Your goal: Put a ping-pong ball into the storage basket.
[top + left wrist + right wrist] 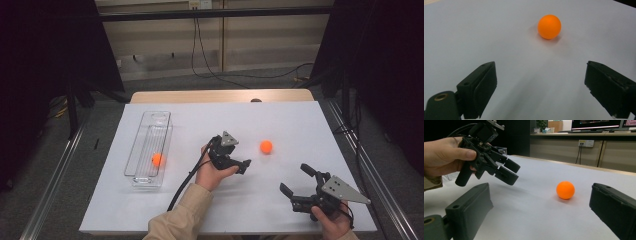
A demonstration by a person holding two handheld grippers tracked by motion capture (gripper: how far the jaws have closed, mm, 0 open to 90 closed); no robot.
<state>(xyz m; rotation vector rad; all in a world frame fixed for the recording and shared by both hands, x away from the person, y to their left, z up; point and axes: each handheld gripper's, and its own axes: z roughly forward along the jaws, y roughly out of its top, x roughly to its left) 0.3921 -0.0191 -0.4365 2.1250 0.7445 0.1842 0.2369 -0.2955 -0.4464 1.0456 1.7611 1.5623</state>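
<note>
Right gripper (300,182): nearest, low over the surface (300,120), fingers wide apart, holding nothing.
Left gripper (235,150): fingers spread wide and empty, aimed at the loose ball, probably to take it.
Loose ball (266,146): on the surface just beyond.
Clear tray (142,177): far left, holding a second ball (157,159).

The left hand (212,172), in a tan sleeve (177,217), holds the black two-jaw left tongs (234,156) mid-counter, jaws spread wide apart and empty. The right hand (332,222) grips the black right tongs (296,180) near the front edge, jaws likewise wide apart.
</note>
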